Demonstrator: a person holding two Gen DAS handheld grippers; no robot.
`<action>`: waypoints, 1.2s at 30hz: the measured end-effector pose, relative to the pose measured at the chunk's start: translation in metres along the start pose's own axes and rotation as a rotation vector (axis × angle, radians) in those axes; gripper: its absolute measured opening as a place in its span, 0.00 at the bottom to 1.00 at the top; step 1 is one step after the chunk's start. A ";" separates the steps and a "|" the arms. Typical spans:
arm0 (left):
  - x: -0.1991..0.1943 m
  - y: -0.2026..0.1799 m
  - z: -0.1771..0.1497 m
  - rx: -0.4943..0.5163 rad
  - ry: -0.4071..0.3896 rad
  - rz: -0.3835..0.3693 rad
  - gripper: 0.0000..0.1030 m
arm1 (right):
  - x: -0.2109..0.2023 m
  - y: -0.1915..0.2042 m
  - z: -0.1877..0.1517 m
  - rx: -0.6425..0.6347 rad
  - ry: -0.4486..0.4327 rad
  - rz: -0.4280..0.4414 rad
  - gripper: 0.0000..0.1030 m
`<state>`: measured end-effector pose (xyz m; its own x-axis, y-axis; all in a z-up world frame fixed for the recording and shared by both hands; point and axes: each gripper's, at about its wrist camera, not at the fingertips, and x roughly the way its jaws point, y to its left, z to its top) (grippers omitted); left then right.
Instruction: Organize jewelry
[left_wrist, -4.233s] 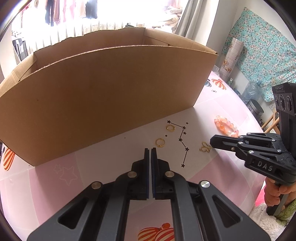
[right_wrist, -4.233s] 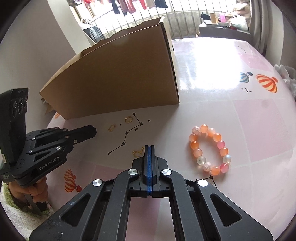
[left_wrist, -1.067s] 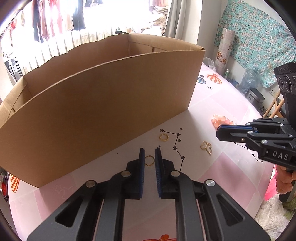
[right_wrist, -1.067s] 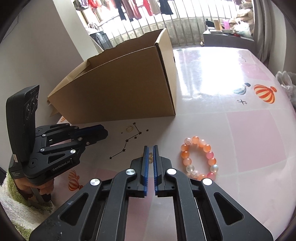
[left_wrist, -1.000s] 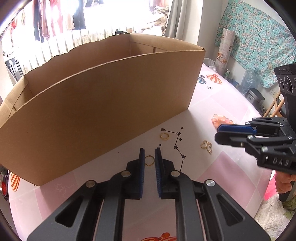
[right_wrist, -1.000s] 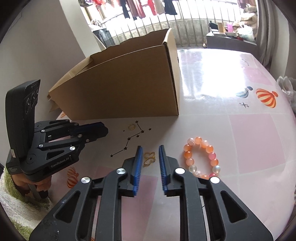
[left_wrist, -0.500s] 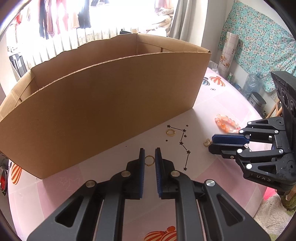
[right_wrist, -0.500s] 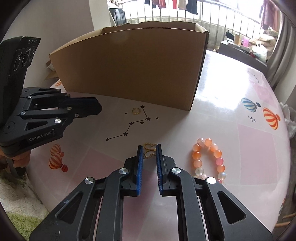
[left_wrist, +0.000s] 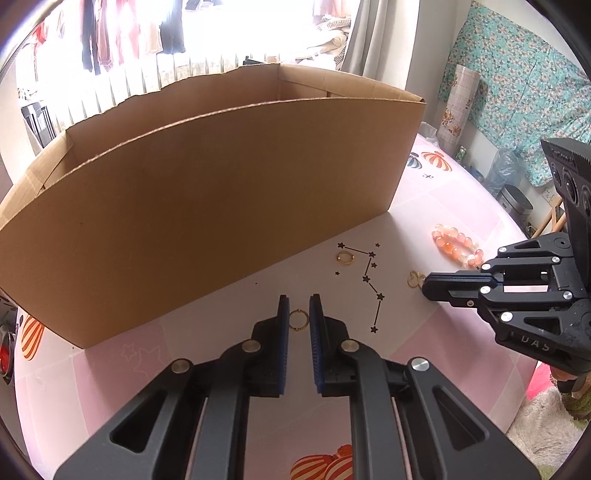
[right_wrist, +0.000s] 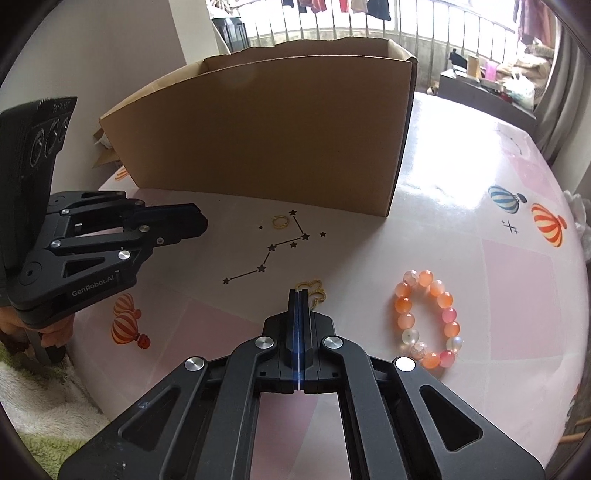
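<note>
My left gripper (left_wrist: 298, 301) is open, its fingers on either side of a small gold ring (left_wrist: 298, 319) on the pink table. A second gold ring (left_wrist: 344, 257) lies further on, near the cardboard box (left_wrist: 207, 206). My right gripper (right_wrist: 298, 293) is shut, its tips at the near edge of a gold butterfly-shaped charm (right_wrist: 313, 290); whether it pinches the charm I cannot tell. The charm (left_wrist: 414, 277) also shows in the left wrist view, just beyond the right gripper's tips (left_wrist: 428, 286). An orange and pink bead bracelet (right_wrist: 428, 319) lies to the right of the charm.
The open cardboard box (right_wrist: 280, 136) stands upright at the back of the table (right_wrist: 498, 295). A black star constellation print (right_wrist: 273, 249) marks the tabletop between the jewelry. A fluffy rug (right_wrist: 44, 398) lies below the table's near edge.
My right gripper opened, came down around the gold charm, and has now shut at its near edge. My left gripper stays open around the small ring.
</note>
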<state>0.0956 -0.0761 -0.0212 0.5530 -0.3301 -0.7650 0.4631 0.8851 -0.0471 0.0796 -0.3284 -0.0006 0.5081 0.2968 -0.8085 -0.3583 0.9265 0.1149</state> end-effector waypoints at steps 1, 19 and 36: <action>0.000 0.000 0.000 -0.001 0.001 0.000 0.10 | 0.000 -0.002 0.002 0.016 -0.009 -0.004 0.00; 0.007 0.002 -0.007 -0.021 0.013 0.002 0.10 | 0.015 0.001 0.018 0.079 -0.025 -0.053 0.04; 0.007 0.006 -0.008 -0.027 0.012 -0.003 0.10 | 0.010 0.025 0.010 -0.009 -0.028 -0.062 0.31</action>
<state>0.0965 -0.0699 -0.0322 0.5437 -0.3288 -0.7722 0.4459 0.8926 -0.0662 0.0838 -0.2999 0.0000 0.5515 0.2454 -0.7973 -0.3327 0.9411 0.0595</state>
